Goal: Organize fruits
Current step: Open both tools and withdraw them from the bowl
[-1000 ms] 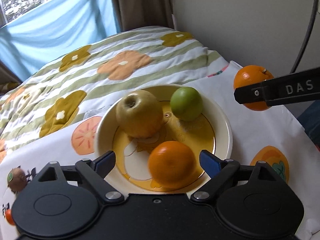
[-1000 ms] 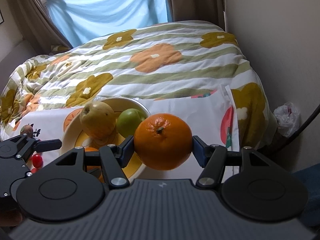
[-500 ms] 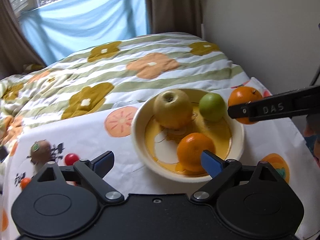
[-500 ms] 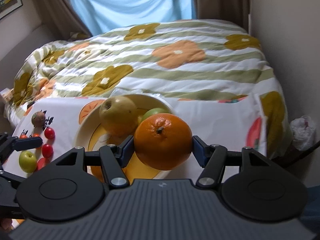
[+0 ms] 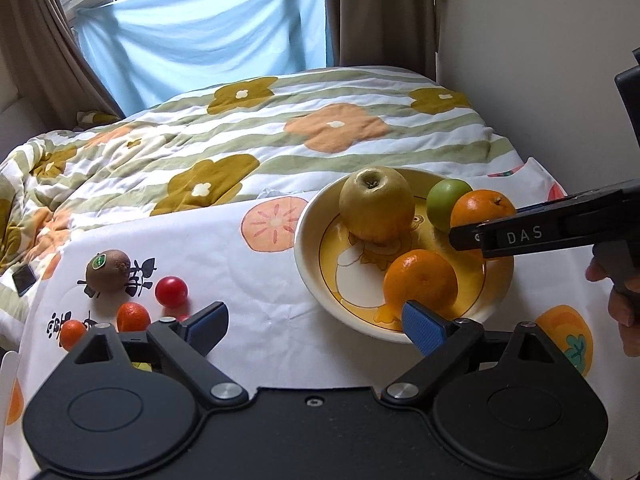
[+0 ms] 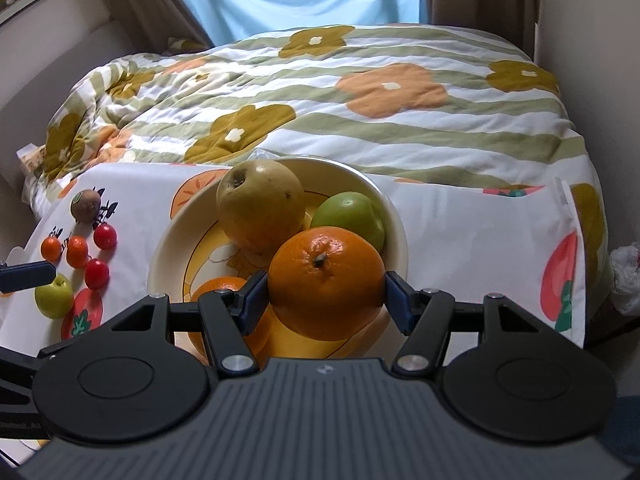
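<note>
1. On the fruit-print cloth (image 6: pixel 460 232) spread at the near end of the bed, the yellow bowl (image 6: pixel 394 216) is the largest of the task's things; it sits right of the loose small fruit and already holds a big yellow-green apple (image 6: pixel 260 204), a small green apple (image 6: pixel 352 214) and one orange (image 5: pixel 420 282).
2. The right gripper (image 6: pixel 326 292) is clamped on a second orange (image 6: pixel 326 280), one pad on each side and the stem facing up. It hangs over the bowl's near-right part, just near of the small green apple, so the drop looks to lie almost straight below. This hand is plainly the one placed for it.
3. The left gripper (image 5: pixel 316 320) stands wide apart with nothing between the pads, over bare cloth between the bowl and the loose fruit.
4. Far left on the cloth lie a kiwi (image 5: pixel 108 270), two red tomatoes, two tiny oranges and a small green apple (image 6: pixel 54 296); the empty left gripper is nearer these.
</note>
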A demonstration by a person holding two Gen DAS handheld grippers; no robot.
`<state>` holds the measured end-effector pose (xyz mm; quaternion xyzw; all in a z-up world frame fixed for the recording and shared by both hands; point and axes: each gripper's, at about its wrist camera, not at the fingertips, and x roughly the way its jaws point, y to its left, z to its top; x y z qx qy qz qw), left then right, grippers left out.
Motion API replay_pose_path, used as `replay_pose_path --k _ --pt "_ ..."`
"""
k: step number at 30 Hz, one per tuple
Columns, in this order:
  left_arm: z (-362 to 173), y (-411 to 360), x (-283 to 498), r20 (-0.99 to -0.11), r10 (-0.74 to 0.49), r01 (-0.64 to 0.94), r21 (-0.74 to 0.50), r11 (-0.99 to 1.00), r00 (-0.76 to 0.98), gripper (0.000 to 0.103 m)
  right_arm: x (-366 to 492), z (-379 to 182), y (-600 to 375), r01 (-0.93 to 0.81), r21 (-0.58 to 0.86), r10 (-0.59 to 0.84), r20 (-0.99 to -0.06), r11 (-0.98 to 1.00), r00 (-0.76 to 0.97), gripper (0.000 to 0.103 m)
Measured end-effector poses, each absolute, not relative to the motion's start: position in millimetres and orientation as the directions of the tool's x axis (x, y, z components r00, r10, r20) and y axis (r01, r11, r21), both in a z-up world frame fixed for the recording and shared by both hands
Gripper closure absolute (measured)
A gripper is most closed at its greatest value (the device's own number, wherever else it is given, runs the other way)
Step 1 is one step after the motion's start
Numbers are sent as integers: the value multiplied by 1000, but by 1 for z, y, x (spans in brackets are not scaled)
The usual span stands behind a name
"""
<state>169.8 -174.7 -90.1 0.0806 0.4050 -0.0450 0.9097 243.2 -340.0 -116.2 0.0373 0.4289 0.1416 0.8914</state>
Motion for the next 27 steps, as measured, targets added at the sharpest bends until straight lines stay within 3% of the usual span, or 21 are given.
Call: replay_pose_path --k 3,5,17,27 --pt "-90 -174 168 -745 -11 141 112 984 667 7 240 -115 -341 -220 179 279 -741 959 611 23" --pt "-90 -175 167 -746 0 134 119 984 666 7 236 -109 -343 -224 170 277 -718 960 639 0" --pt "-77 -187 146 -728 22 115 138 984 685 7 207 -88 -361 -176 117 207 -690 977 693 0" --pt "-48 -189 114 -696 24 84 121 989 718 7 171 -60 -361 -210 114 230 -690 971 686 0"
